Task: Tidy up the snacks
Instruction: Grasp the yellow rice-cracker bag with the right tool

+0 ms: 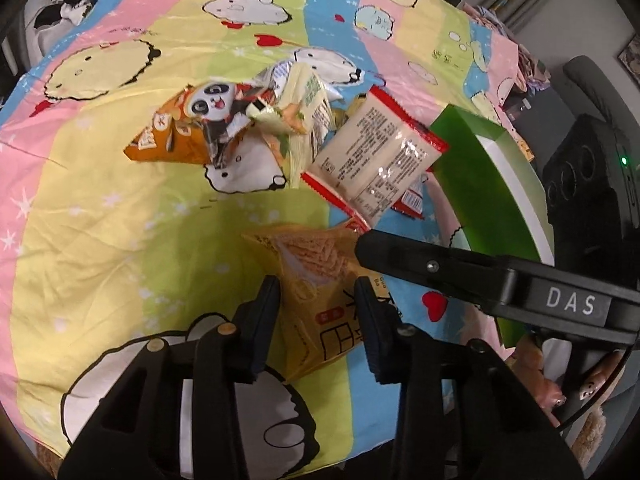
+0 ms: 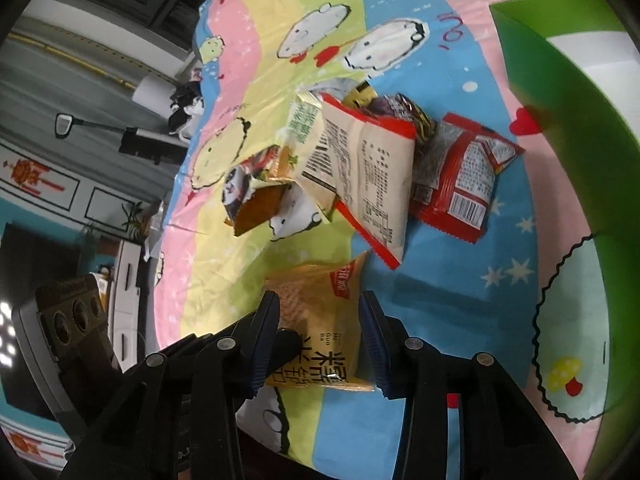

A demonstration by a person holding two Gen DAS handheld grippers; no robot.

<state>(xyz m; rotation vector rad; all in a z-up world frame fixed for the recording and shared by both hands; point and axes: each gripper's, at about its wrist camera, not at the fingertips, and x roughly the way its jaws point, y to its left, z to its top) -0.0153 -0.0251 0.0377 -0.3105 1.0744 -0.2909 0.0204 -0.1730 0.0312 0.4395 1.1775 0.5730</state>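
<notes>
Cartoon-print cloth [image 1: 100, 208], striped pink, yellow, green, blue, with white and yellow blob creatures, red hearts, stars; covers whole work surface. Crumpled dark and white clothes [image 1: 70, 2] beyond cloth's far left edge. Patterned fabric heap [image 1: 528, 68] at far right corner. In right wrist view: white cabinet [image 2: 128, 296] and potted plant [image 2: 138, 216] at left, red ornament [image 2: 28, 174] on white panelled wall.

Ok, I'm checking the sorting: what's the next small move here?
Probably lift the packet and carry it toward the green box: the left gripper and right gripper both pinch it, and the box lies beside the pile.
</notes>
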